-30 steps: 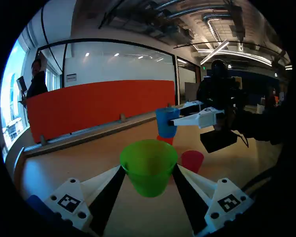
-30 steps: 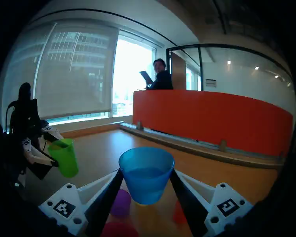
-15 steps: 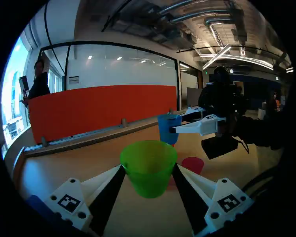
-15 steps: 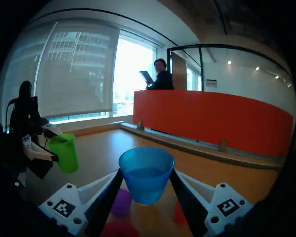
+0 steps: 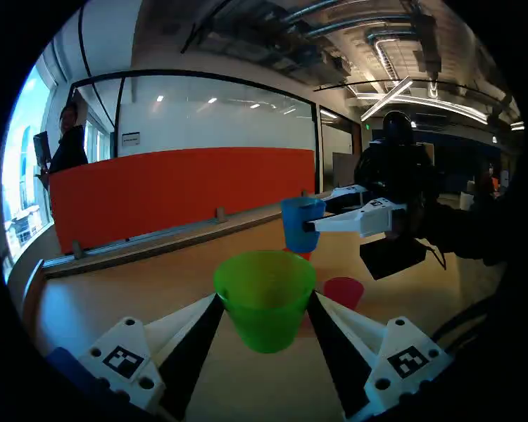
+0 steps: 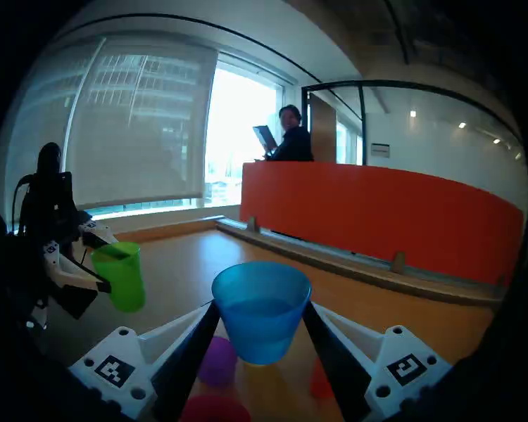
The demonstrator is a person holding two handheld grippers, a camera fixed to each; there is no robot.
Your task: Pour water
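Blue cup (image 6: 261,309), holding water, is clenched in my right jaws, green cup (image 5: 265,299) in my left jaws. Pouring hasn't begun: next, bring rims together, tip blue.

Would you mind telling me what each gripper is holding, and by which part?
The left gripper clamps the green cup by its side wall; right gripper clamps the blue cup likewise.

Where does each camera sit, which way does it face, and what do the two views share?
Left gripper view: on the left gripper, looking along its fingers past the held green cup toward the orange partition; a dark sleeve at right.
Right gripper view: on the right gripper, fingers holding the blue cup, facing the window.
Shared: both cups, partition, standing person.
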